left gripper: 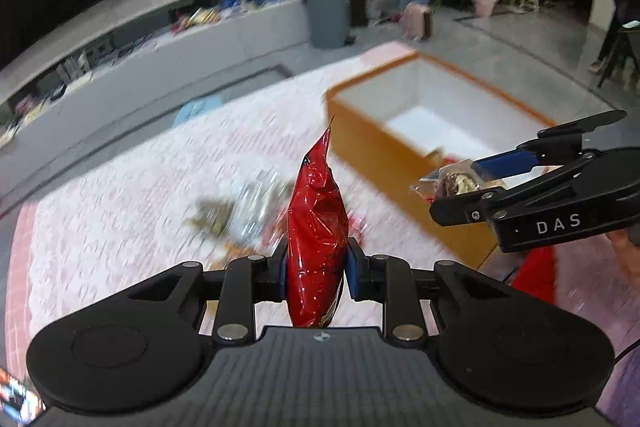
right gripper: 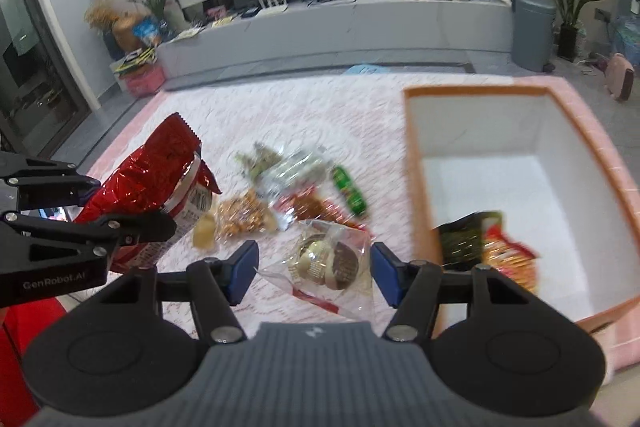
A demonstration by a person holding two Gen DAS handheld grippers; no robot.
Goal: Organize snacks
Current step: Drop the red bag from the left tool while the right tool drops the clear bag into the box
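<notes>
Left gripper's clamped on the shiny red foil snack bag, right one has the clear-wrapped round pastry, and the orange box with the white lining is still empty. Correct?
Not quite: the orange box with the white lining is not empty. The right wrist view shows a dark green packet and an orange-red packet already inside it. The rest holds: the left gripper is shut on the shiny red foil snack bag, and the right gripper holds the clear-wrapped round pastry.

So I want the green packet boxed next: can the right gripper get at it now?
Probably not yet: the right gripper is shut on a clear-wrapped snack. The green packet lies uncovered on the mat beyond.
</notes>
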